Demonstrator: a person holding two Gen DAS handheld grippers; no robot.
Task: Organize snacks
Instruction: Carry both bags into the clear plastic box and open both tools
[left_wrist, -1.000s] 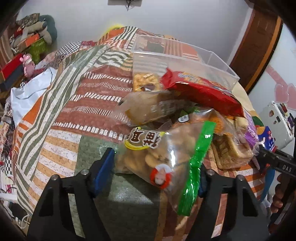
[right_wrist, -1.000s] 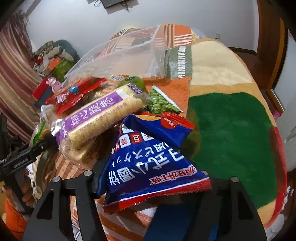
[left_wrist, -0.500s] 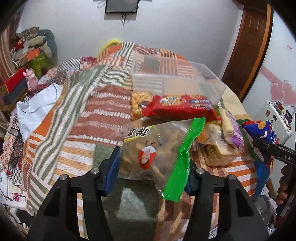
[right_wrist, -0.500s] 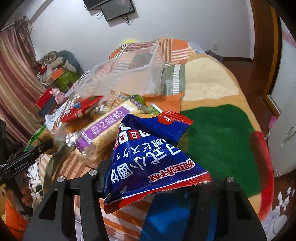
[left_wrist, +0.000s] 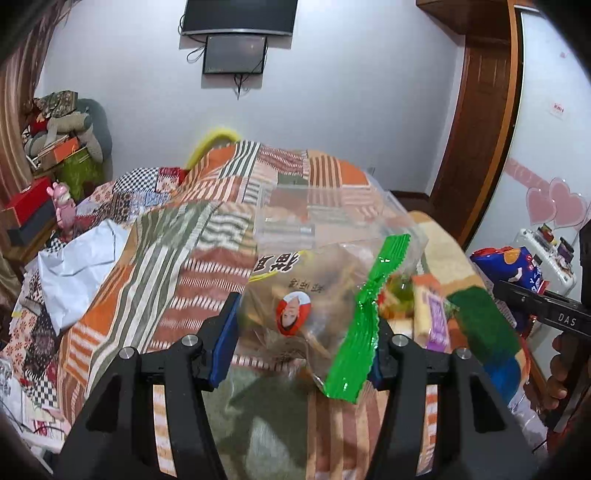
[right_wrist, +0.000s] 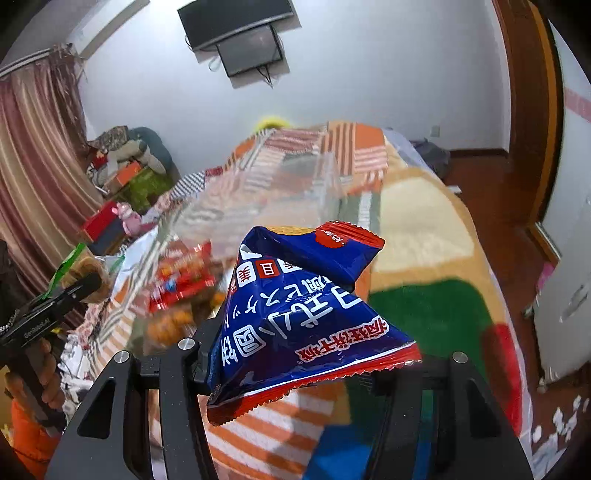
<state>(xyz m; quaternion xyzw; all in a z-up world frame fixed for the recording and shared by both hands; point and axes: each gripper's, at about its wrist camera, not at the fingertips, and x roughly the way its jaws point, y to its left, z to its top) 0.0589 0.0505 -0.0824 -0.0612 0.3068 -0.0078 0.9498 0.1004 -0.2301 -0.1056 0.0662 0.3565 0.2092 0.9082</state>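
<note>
My left gripper (left_wrist: 299, 339) is shut on a clear bag of biscuits with a green seal strip (left_wrist: 314, 295) and holds it in the air above the quilt. My right gripper (right_wrist: 291, 365) is shut on a blue snack packet with red edges (right_wrist: 303, 310), also lifted. A clear plastic bin (left_wrist: 317, 218) stands on the bed beyond both; it also shows in the right wrist view (right_wrist: 258, 199). Other snacks lie below: a red packet (right_wrist: 181, 277) and a purple-labelled packet (left_wrist: 432, 314).
The bed is covered by a striped patchwork quilt (left_wrist: 177, 258) and a green and cream blanket (right_wrist: 436, 295). Boxes and toys are piled at the left (left_wrist: 55, 147). A wooden door (left_wrist: 476, 129) stands at the right. A white crumpled sheet (left_wrist: 77, 266) lies at the left.
Both grippers have risen with their packets. The snack pile and the clear bin now sit lower and farther in both views.
</note>
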